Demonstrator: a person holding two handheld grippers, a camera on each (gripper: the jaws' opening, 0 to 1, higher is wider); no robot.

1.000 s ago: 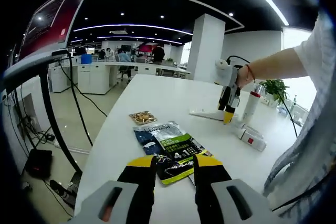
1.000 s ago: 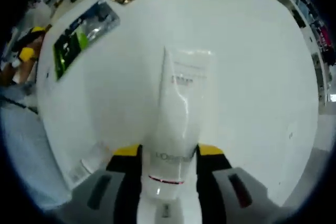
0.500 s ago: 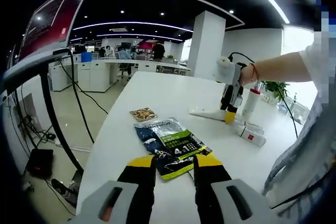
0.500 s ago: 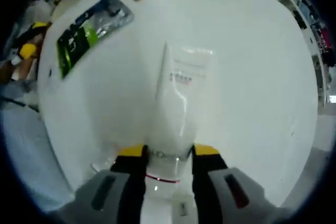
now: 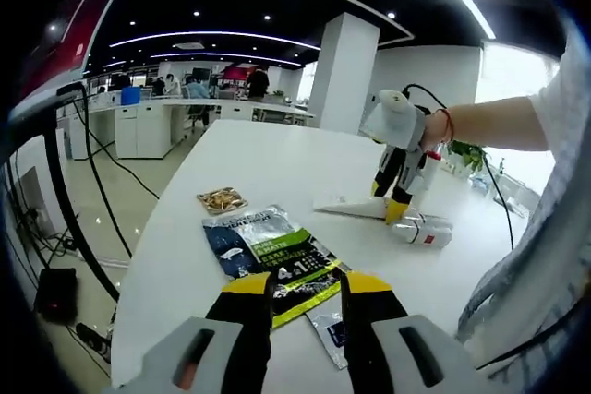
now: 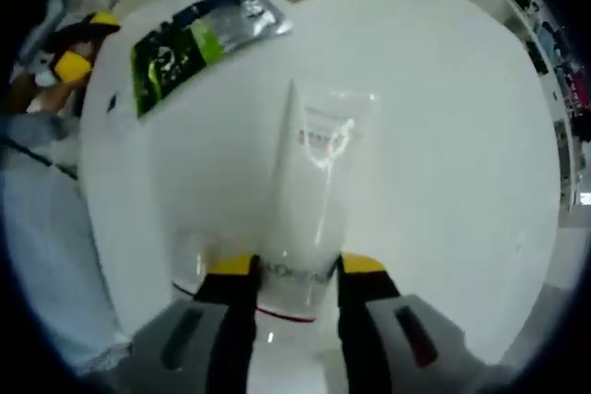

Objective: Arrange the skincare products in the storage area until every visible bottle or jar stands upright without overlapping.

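Right gripper (image 6: 284, 269) pinches the white tube (image 6: 312, 191) near its cap end — tube lies flat on the white table (image 6: 443, 136), crimped end pointing away. Left gripper (image 5: 307, 292) hangs spread and empty above the green packet (image 5: 277, 256). Risk, as judged: the soft tube may slip or buckle when tipped upright, knocking the small bottle (image 5: 423, 229) lying just beside it

**Tube down, second item beside it**

Your white squeeze tube (image 6: 312, 193) lay flat on the table, crimped end toward 12 o'clock in the right gripper view. In your left gripper view, the tube (image 5: 349, 205) sat at 2 o'clock, with a white red-labelled bottle (image 5: 423, 231) lying on its side just beside it.
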